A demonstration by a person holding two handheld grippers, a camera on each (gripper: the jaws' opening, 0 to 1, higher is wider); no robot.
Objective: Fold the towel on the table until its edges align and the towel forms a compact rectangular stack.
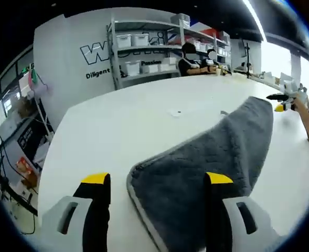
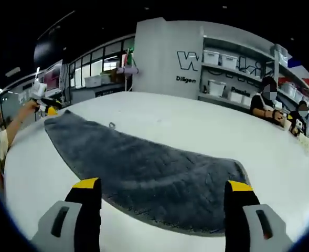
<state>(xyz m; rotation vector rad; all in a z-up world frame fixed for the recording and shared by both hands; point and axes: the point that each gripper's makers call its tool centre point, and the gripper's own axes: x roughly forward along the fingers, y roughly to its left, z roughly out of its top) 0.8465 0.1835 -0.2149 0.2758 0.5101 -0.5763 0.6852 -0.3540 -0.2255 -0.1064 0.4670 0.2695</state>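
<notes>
A grey towel lies flat and lengthwise on the white table. Its near end reaches in between the open jaws of my left gripper, whose right jaw stands over the cloth. At the towel's far end a hand holds my right gripper. In the right gripper view the same towel stretches across the table. Its long edge runs just in front of my right gripper, which is open with nothing between the jaws. My left gripper shows small at the far left end, held by a hand.
Two small bits lie on the table beyond the towel. People sit at the table's far end before shelves with white bins. Floor clutter lies past the table's left edge.
</notes>
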